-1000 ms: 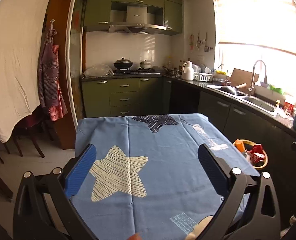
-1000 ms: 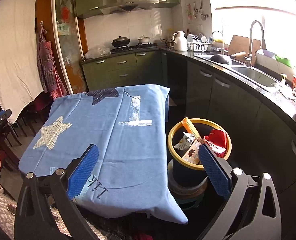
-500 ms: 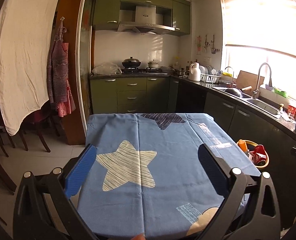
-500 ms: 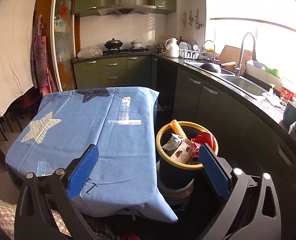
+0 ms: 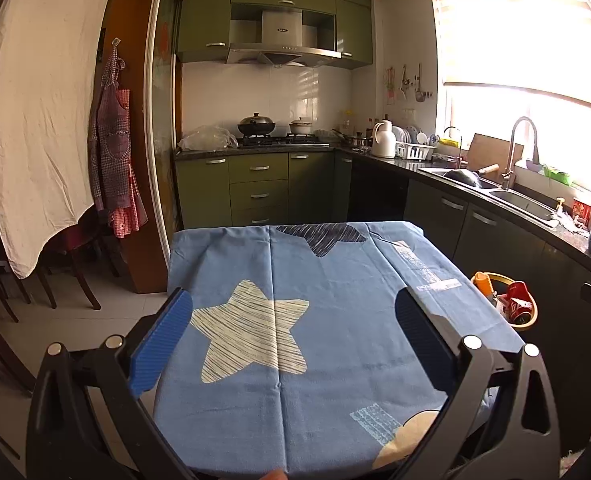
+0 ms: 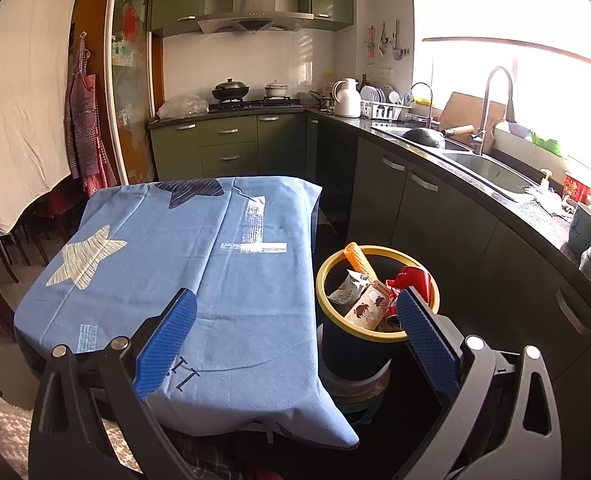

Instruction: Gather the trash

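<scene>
Right now I hold both grippers, left (image 5: 293, 332) and right (image 6: 295, 334), spread wide and empty over the table (image 6: 215, 280). Just right of the table stands the bin (image 6: 375, 332), holding the trash (image 6: 369, 304); beyond the table, the stove (image 6: 251, 102).

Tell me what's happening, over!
Left claw open, right claw open, both empty. Yellow-rimmed dark trash bin holds wrappers. Blue star-print tablecloth bare.

Cloth, plastic, steel
Matt creased blue tablecloth (image 6: 231, 280); glossy yellow-rimmed plastic bin (image 6: 331, 268); shiny metal faucet (image 6: 491, 96); ribbed blue gripper pads (image 6: 167, 340)
</scene>
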`<state>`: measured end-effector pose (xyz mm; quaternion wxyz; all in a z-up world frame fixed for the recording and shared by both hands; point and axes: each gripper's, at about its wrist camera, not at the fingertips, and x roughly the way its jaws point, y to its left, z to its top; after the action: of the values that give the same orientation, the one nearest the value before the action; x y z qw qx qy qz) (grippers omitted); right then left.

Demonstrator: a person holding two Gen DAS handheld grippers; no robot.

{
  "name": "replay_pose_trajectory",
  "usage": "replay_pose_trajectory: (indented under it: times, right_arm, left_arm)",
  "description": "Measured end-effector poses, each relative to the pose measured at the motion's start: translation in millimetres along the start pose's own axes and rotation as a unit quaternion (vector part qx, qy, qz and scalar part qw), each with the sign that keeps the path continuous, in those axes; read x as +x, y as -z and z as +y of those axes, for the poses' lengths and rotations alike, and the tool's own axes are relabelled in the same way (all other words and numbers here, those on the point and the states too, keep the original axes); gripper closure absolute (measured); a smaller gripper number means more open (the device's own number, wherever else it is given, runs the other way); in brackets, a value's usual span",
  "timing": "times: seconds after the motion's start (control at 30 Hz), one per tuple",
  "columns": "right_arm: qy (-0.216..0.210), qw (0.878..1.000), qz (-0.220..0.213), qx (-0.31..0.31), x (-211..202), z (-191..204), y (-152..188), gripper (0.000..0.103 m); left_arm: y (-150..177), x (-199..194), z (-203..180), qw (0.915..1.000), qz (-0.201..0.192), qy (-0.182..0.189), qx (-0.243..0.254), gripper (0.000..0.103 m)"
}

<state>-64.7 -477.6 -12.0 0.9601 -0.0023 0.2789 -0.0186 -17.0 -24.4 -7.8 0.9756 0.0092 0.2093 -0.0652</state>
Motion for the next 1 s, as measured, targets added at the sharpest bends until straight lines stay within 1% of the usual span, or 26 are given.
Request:
replay_pose_trajectory:
  times: [0.63, 1.0]
  right_arm:
    - [-0.002, 1.0, -0.001, -0.002, 1.0, 0.8, -3.7, 0.004]
    - [-0.002, 1.0, -0.001, -0.002, 1.7, 1.0, -4.3, 0.004]
  left_arm:
    - [1.8, 0.2, -3.9, 1.0, 0.001, 0.002, 0.006, 0.006]
    - [3.2, 1.7, -5.0, 0.9999, 0.004, 0.011, 0.011, 0.006]
